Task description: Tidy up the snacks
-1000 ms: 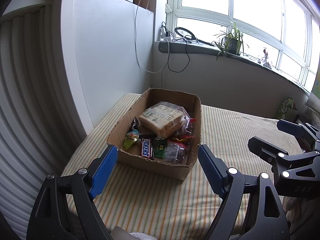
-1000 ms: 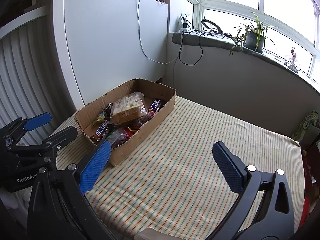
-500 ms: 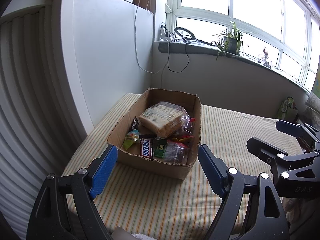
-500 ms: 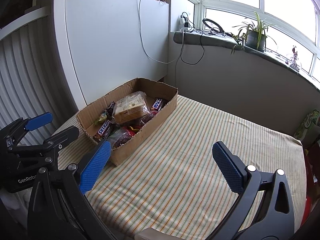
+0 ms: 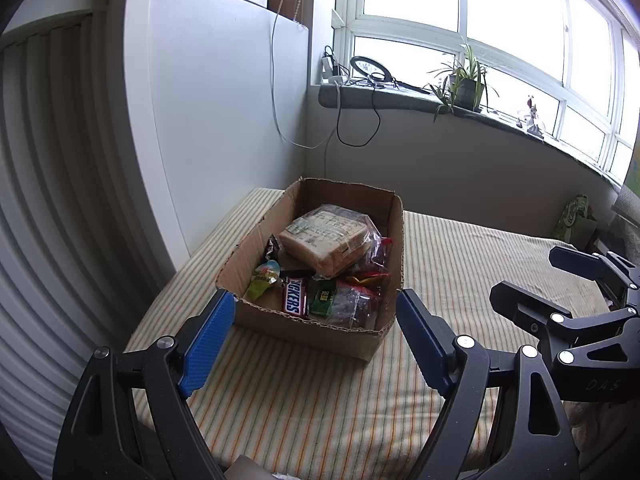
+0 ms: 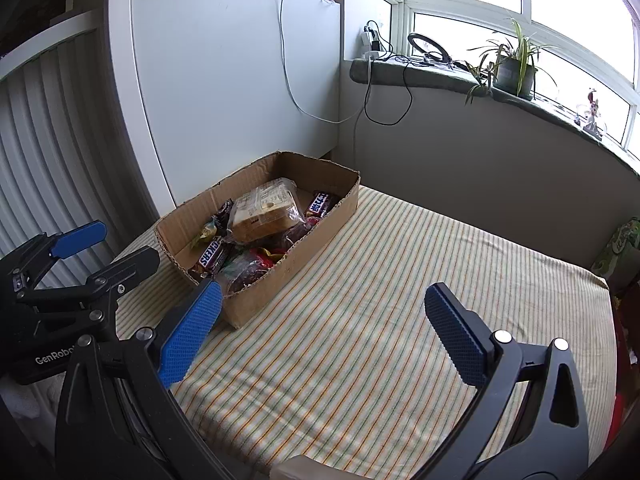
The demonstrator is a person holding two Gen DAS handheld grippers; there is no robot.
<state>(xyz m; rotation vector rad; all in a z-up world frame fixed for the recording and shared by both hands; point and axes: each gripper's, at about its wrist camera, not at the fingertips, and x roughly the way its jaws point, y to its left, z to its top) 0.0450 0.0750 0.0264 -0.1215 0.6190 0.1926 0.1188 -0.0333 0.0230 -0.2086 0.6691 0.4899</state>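
Note:
A brown cardboard box stands on the striped cloth at the far left; it also shows in the right wrist view. It holds a bagged loaf of sliced bread, a Snickers bar, a green sweet wrapper and other packets. In the right wrist view I see the bread and two Snickers bars. My left gripper is open and empty, just in front of the box. My right gripper is open and empty over the cloth, right of the box.
The striped cloth covers the surface. A white panel and ribbed wall stand at the left. A sill with cables, a ring light and a plant runs behind. A green bag sits far right.
Both grippers have barely moved; the right wrist view has shifted slightly, so the box sits a little further right in it. Jaws stay open.

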